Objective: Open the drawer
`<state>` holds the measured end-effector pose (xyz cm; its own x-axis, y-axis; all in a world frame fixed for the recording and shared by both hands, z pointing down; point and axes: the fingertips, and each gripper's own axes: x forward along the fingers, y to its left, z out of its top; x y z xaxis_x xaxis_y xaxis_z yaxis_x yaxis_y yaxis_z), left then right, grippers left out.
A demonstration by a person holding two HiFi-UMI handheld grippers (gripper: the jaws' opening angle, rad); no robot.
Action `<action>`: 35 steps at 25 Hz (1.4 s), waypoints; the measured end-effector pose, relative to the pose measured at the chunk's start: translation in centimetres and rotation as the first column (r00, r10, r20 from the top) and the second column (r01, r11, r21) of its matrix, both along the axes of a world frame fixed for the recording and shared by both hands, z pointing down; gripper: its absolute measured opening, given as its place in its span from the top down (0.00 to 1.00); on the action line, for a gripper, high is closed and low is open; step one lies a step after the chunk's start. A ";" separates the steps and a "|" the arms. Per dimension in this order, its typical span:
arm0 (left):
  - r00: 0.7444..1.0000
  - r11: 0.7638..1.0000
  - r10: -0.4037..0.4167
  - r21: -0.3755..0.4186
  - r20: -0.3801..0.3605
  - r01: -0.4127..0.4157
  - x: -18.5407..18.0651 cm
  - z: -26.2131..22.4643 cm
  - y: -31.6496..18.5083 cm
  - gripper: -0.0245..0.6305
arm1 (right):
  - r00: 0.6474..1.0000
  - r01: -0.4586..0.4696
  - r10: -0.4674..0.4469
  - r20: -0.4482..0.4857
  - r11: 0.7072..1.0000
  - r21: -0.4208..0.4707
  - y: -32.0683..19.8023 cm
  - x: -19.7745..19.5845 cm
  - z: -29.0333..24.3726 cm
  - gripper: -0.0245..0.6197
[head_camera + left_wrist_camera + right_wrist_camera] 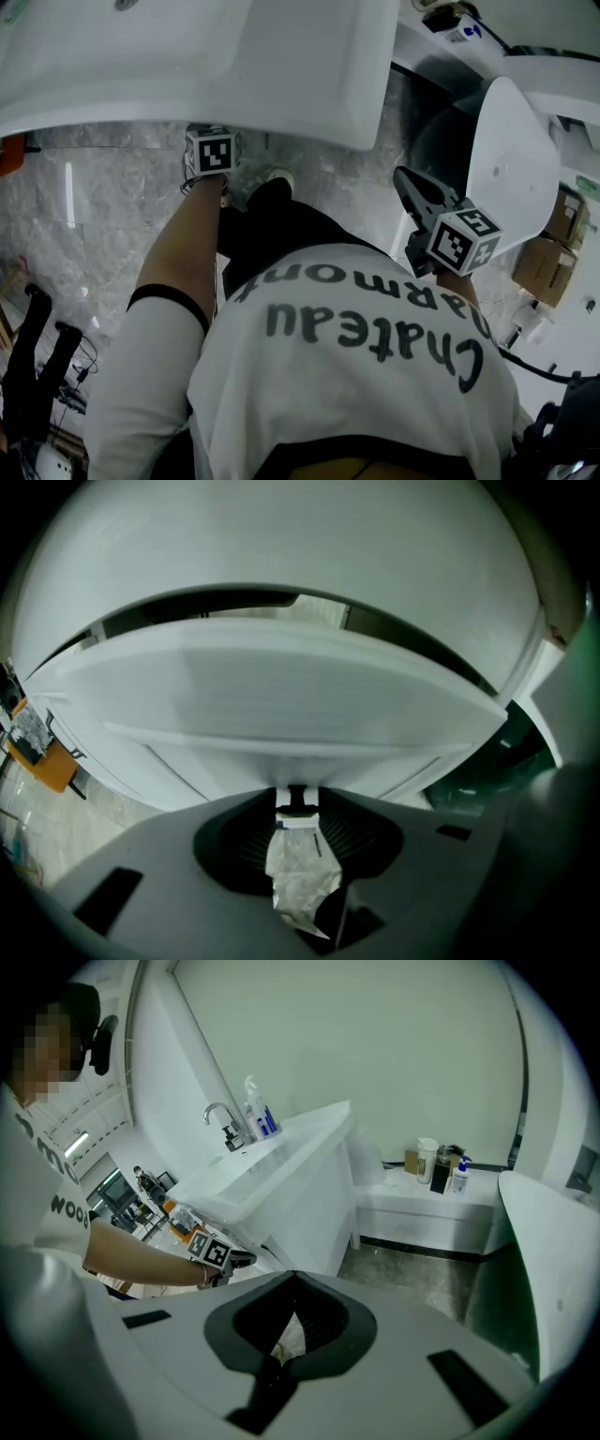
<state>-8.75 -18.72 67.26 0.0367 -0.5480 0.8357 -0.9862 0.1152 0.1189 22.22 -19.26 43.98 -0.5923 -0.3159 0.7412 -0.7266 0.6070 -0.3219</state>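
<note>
L gripper (296, 796) is being held right at the bottom edge of the white drawer (281, 700), jaws a little apart, nothing gripped (R gripper (295, 1274): shut, empty, well away).

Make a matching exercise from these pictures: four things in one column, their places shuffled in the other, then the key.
Things
1. faucet
2. cardboard boxes
3. left gripper
4. dark bottle

Places
A. on the low ledge by the wall
B. tips up at the white drawer front
C. on the white counter
D. at the head view's right edge

Pairs: 1-C, 2-D, 3-B, 4-A
</note>
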 end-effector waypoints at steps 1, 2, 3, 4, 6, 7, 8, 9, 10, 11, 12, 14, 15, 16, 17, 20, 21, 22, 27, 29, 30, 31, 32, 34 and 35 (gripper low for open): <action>1.000 1.000 0.003 0.003 0.015 -0.003 -0.3 -0.3 0.2 0.74 | 1.000 0.004 -0.004 0.002 1.000 0.000 0.2 -0.3 0.0 0.96; 1.000 1.000 0.007 0.003 0.020 -0.007 -0.5 -0.5 0.5 0.75 | 1.000 0.009 -0.009 0.002 1.000 0.000 0.5 -0.6 0.0 0.96; 1.000 1.000 0.013 0.001 0.012 -0.013 -0.5 -0.3 0.8 0.75 | 1.000 0.014 -0.014 0.003 1.000 0.001 0.7 -0.9 0.0 0.96; 1.000 1.000 0.023 -0.001 -0.002 -0.023 -0.4 0.0 1.1 0.75 | 1.000 0.017 -0.017 0.003 1.000 0.003 0.9 -1.3 -0.1 0.96; 0.998 0.998 0.056 -0.009 -0.019 -0.056 -0.4 0.4 1.8 0.75 | 1.000 0.017 -0.017 0.005 1.000 0.007 1.4 -1.9 -0.3 0.96; 0.997 0.997 0.071 -0.014 -0.022 -0.071 -0.4 0.4 1.9 0.75 | 1.000 0.018 -0.018 0.006 1.000 0.008 1.5 -2.1 -0.4 0.96; 0.996 0.997 0.081 -0.019 -0.026 -0.081 -0.3 0.4 1.8 0.75 | 1.000 0.018 -0.018 0.007 1.000 0.008 1.3 -2.2 -0.4 0.96; 0.996 0.996 0.084 -0.027 -0.034 -0.085 0.0 0.4 1.6 0.75 | 1.000 0.020 -0.020 0.009 1.000 0.006 1.0 -2.1 -0.4 0.96; 0.996 0.996 0.084 -0.036 -0.041 -0.086 0.4 0.5 1.5 0.75 | 1.000 0.022 -0.022 0.011 1.000 0.005 0.7 -2.1 -0.3 0.96; 0.996 0.995 0.082 -0.048 -0.045 -0.084 0.6 0.5 1.6 0.75 | 1.000 0.025 -0.025 0.013 1.000 0.004 0.5 -2.2 -0.3 0.96; 0.996 0.995 0.081 -0.061 -0.043 -0.084 0.7 0.5 1.9 0.75 | 1.000 0.026 -0.026 0.016 1.000 0.004 0.5 -2.4 -0.4 0.96; 0.996 0.993 0.089 -0.075 -0.022 -0.091 0.3 0.3 3.0 0.75 | 0.999 0.025 -0.025 0.021 1.000 0.007 0.9 -3.0 -0.5 0.96; 0.995 0.993 0.096 -0.071 -0.015 -0.096 0.1 0.2 3.5 0.75 | 0.999 0.024 -0.024 0.023 1.000 0.010 1.2 -3.3 -0.6 0.96; 0.995 0.993 0.101 -0.065 -0.018 -0.102 0.0 0.1 3.8 0.75 | 0.999 0.024 -0.025 0.024 1.000 0.012 1.5 -3.6 -0.6 0.96; 0.994 0.992 0.107 -0.061 -0.023 -0.109 0.0 0.1 4.1 0.75 | 0.999 0.025 -0.025 0.024 1.000 0.013 1.7 -3.9 -0.6 0.96; 0.989 0.987 0.145 -0.063 -0.017 -0.146 -0.2 0.0 4.4 0.75 | 0.999 0.026 -0.026 0.021 1.000 0.013 2.3 -4.4 -0.7 0.96; 0.987 0.985 0.158 -0.062 -0.024 -0.159 0.0 0.1 4.4 0.76 | 1.000 0.024 -0.024 0.019 1.000 0.012 2.3 -4.4 -0.7 0.96; 0.985 0.984 0.167 -0.063 -0.038 -0.169 0.3 0.2 4.5 0.76 | 1.000 0.021 -0.022 0.018 1.000 0.011 2.3 -4.4 -0.7 0.96; 0.982 0.980 0.184 -0.064 -0.042 -0.187 0.7 0.2 4.5 0.77 | 1.000 0.012 -0.012 0.018 1.000 0.007 2.3 -4.5 -0.9 0.96; 0.979 0.977 0.196 -0.072 -0.061 -0.200 1.1 0.6 5.0 0.77 | 1.000 0.012 -0.012 0.022 1.000 0.005 2.4 -4.7 -1.0 0.96; 0.978 0.976 0.198 -0.076 -0.070 -0.203 1.4 0.6 5.3 0.77 | 1.000 0.011 -0.011 0.023 1.000 0.004 2.5 -4.8 -1.1 0.96; 0.978 0.976 0.196 -0.078 -0.078 -0.202 1.5 0.7 5.5 0.77 | 1.000 0.010 -0.010 0.024 1.000 0.003 2.5 -4.9 -1.1 0.96; 0.978 0.977 0.194 -0.079 -0.080 -0.200 1.6 0.8 5.8 0.77 | 1.000 0.010 -0.011 0.024 1.000 0.003 2.6 -4.9 -1.1 0.96; 0.978 0.975 0.197 -0.085 -0.075 -0.203 1.5 0.8 6.3 0.77 | 1.000 0.012 -0.012 0.025 1.000 0.003 2.8 -5.1 -1.0 0.96; 0.977 0.974 0.202 -0.090 -0.072 -0.208 1.4 0.7 6.6 0.77 | 1.000 0.013 -0.013 0.024 1.000 0.003 2.9 -5.2 -1.0 0.96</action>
